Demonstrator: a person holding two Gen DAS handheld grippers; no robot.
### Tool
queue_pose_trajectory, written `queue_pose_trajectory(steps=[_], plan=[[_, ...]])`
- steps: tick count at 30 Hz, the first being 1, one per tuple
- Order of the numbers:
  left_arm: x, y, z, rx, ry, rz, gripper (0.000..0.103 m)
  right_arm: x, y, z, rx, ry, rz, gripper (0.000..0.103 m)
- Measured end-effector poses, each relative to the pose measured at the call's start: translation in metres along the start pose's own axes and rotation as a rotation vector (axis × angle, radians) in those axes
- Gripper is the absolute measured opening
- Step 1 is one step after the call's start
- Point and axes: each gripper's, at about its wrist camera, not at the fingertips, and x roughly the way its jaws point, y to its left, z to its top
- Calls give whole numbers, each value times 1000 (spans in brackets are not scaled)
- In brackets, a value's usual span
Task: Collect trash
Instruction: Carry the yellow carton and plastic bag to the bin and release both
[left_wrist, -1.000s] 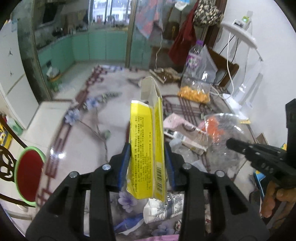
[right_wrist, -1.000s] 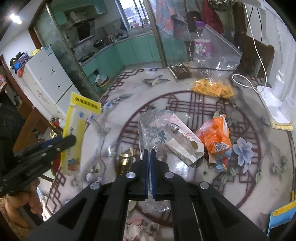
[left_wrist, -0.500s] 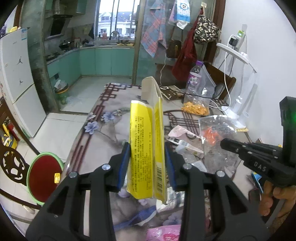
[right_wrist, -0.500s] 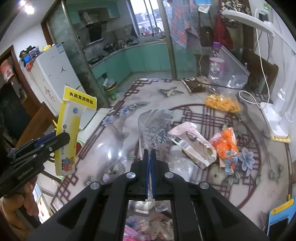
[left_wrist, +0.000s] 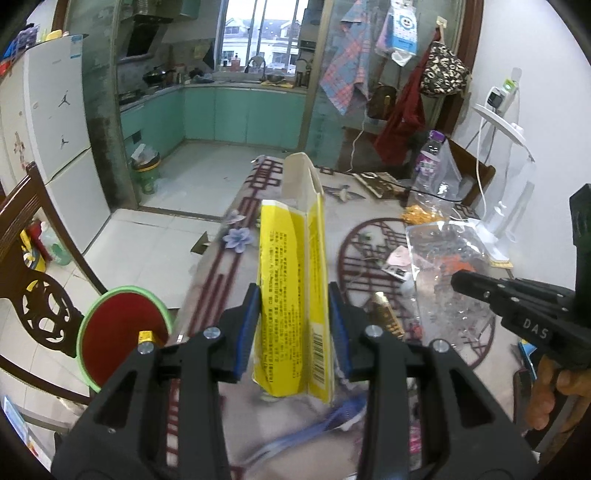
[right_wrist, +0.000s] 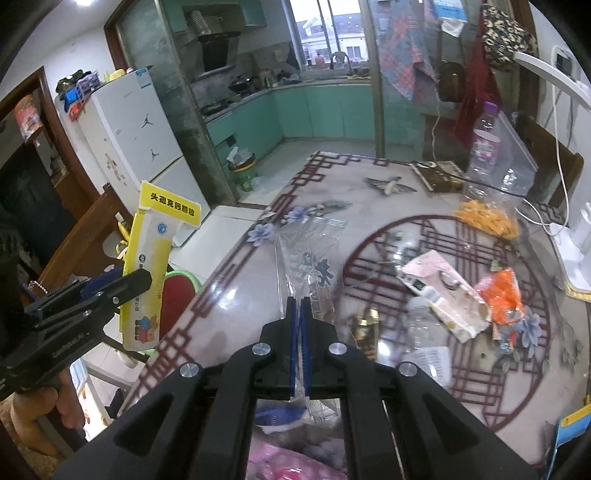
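My left gripper (left_wrist: 293, 306) is shut on a tall yellow carton (left_wrist: 293, 280), held upright above the table's near left edge; it also shows in the right wrist view (right_wrist: 147, 273). My right gripper (right_wrist: 298, 306) is shut on a clear plastic wrapper (right_wrist: 308, 254), lifted above the table; it also shows in the left wrist view (left_wrist: 439, 254). A red bin with a green rim (left_wrist: 123, 328) stands on the floor left of the table. More trash lies on the table: a pink packet (right_wrist: 443, 295), an orange bag (right_wrist: 504, 291), a gold wrapper (right_wrist: 364, 328).
A dark wooden chair (left_wrist: 33, 266) stands left of the bin. A plastic bottle (right_wrist: 484, 147), a bag of yellow snacks (right_wrist: 487, 218) and a white lamp base (right_wrist: 578, 251) sit at the table's far right. A fridge (right_wrist: 129, 129) is on the left.
Both grippers have risen and drawn back from the table with their items still held. The view now takes in more of the floor, the red bin and the kitchen.
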Motion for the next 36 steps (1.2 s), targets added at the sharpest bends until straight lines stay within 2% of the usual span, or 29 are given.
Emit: queue_pose_trajectory(steps=[24, 36], plan=[[22, 161, 1, -61, 75, 69, 35, 97, 138, 28, -56, 90, 64, 2], [38, 245, -24, -156, 174, 178, 35, 165, 200, 36, -108, 182, 169, 2]])
